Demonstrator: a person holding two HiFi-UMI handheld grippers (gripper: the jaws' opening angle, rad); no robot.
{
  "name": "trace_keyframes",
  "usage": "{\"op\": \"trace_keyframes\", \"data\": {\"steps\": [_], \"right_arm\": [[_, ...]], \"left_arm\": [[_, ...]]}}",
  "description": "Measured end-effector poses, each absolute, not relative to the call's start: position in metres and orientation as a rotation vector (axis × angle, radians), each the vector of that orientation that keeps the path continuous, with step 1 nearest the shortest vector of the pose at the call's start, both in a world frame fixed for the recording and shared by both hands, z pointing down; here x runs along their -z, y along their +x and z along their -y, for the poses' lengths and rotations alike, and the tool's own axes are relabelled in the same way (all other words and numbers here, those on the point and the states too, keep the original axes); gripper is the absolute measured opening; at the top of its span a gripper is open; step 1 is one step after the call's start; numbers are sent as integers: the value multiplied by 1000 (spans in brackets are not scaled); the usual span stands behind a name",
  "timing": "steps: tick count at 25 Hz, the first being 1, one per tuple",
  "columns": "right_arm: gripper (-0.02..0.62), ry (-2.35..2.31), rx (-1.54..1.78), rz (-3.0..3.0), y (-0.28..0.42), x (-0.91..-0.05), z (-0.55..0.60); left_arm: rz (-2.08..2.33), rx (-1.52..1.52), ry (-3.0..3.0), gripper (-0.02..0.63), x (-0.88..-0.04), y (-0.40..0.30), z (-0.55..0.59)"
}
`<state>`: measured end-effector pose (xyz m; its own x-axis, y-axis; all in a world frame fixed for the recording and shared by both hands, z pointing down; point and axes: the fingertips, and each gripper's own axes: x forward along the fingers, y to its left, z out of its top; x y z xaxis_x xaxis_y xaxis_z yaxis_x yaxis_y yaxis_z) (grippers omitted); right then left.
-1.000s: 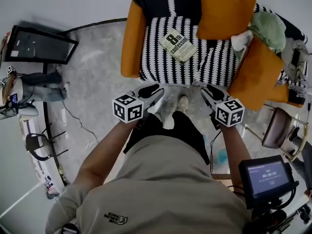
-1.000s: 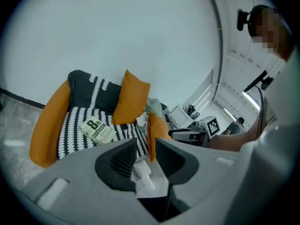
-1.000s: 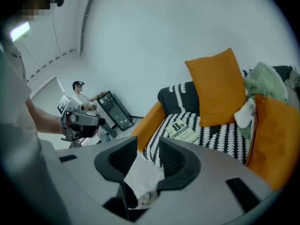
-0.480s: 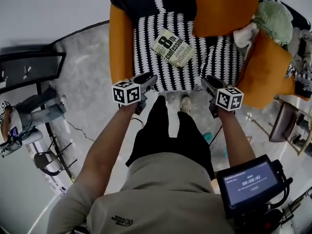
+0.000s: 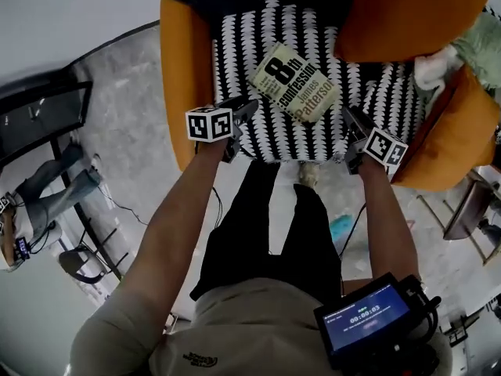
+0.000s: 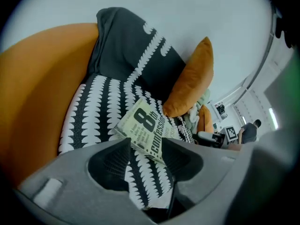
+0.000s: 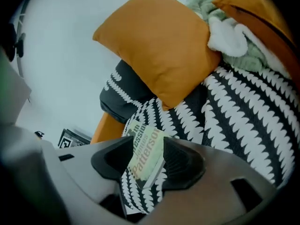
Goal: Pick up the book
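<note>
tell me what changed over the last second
Both grippers moved in on the book: the left gripper now hangs over the striped seat at the book's left, the right gripper at its right. Their jaws have just been opening, with the book ahead of them, not yet between them. The book still lies flat, untouched.

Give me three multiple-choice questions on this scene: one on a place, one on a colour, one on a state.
1. The book lies: A on the floor; B on the patterned seat; C on a cushion.
2. The armchair's arms are: A orange; B blue; C white.
3. The left gripper is: A shut on the book; B open, empty; C shut, empty.
Key: B, patterned fabric surrounds it; A, plain in the head view; B, its jaws have just been opening, the book ahead, untouched.
</note>
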<state>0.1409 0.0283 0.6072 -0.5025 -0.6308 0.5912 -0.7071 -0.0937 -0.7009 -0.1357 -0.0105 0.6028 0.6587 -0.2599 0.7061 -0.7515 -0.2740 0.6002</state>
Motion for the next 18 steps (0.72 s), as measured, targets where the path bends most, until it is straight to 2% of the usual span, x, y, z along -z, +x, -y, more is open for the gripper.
{"op": "trace_keyframes", "data": {"steps": [5,14,17,18], "right_arm": [[214,1539,-1722,2024,139,-639,-15],[212,1573,-1713,2069,142,-652,1],[144,1561,-1691,2063,136,-651,-4],[143,1575,-1698,2060,133,-651,-4]], "left_arm": [[848,-605,1779,218,-649,-151,31],[802,-518,1793,232,-666,-137,50],[770,-455,1757,232,-664,-126,44],[776,-441,1750,231,-662,-126,45]]}}
